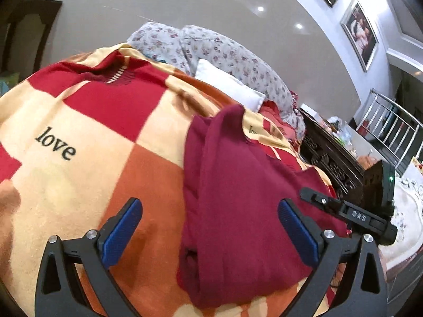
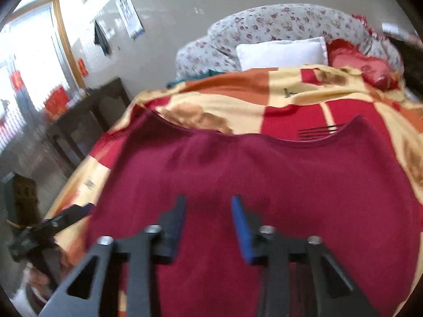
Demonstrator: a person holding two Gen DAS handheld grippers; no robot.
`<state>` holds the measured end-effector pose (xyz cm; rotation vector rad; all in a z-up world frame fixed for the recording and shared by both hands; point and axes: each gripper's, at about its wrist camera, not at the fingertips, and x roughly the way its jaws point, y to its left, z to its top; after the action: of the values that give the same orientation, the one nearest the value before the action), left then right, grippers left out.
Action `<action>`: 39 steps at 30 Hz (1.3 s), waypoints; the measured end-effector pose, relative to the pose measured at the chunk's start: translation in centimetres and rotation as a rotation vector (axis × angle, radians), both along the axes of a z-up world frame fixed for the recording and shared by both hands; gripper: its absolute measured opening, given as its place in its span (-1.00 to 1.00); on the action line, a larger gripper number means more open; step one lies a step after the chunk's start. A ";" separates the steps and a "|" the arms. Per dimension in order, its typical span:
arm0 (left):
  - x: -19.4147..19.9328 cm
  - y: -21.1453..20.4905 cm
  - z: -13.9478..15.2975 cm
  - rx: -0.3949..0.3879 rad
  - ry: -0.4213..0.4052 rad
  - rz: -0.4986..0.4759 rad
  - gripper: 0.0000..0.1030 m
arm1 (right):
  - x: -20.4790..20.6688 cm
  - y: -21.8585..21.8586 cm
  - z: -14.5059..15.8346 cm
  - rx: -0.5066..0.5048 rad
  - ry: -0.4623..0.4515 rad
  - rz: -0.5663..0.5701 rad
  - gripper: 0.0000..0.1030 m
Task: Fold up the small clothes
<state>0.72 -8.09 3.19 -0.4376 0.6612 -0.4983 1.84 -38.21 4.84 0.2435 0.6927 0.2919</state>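
Note:
A dark red garment (image 1: pixel 232 198) lies on a checked red, orange and cream blanket (image 1: pixel 87 121) on a bed. In the left wrist view it looks folded lengthwise, with a thick fold along its left edge. My left gripper (image 1: pixel 208 208) is open wide and empty, hovering above the garment's near end and the blanket beside it. In the right wrist view the garment (image 2: pixel 264 174) spreads wide below my right gripper (image 2: pixel 208 206), which is partly open and holds nothing. The other gripper (image 2: pixel 50 224) shows at the left edge of that view, and the right one at the right of the left view (image 1: pixel 351 211).
A white pillow (image 2: pixel 283 52) and a flowered quilt (image 2: pixel 277 23) lie at the head of the bed, with a red cushion (image 2: pixel 364 66) beside them. A dark carved wooden cabinet (image 1: pixel 333 163) stands on one side, a dark table (image 2: pixel 87 116) on the other. The blanket (image 2: pixel 304 97) covers the bed.

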 end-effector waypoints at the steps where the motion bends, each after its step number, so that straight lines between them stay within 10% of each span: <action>1: 0.4 0.0 -0.3 -0.006 0.027 0.001 0.99 | 0.2 0.0 -0.2 0.019 0.008 0.013 -0.31; 8: 1.9 -1.1 -1.6 -0.062 0.109 -0.042 0.99 | 1.7 0.2 -2.6 0.077 0.101 0.047 -0.31; 15: 2.8 -5.1 -2.3 0.045 0.153 -0.110 0.99 | 2.6 -2.0 -3.8 0.260 0.142 0.056 -0.32; 21: 3.1 -5.4 -1.6 -0.074 0.243 -0.176 -0.30 | 2.7 -3.8 -4.3 0.435 0.147 0.050 -0.32; 26: 1.5 -8.0 2.7 -0.152 0.128 -0.255 -0.37 | 2.6 -6.0 -4.9 0.662 0.138 0.022 -0.30; 34: -1.3 -17.6 1.5 -0.074 0.111 -0.434 -0.41 | 0.9 -10.6 -4.4 1.076 -0.010 -0.014 0.66; 39: -1.7 -18.4 0.9 -0.038 0.090 -0.442 -0.41 | 0.9 -9.5 -2.5 0.948 -0.005 0.018 0.87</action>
<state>-0.95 -26.47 4.08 -0.3506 0.8407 -0.9143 2.69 -47.75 2.37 1.1365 0.5088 0.6273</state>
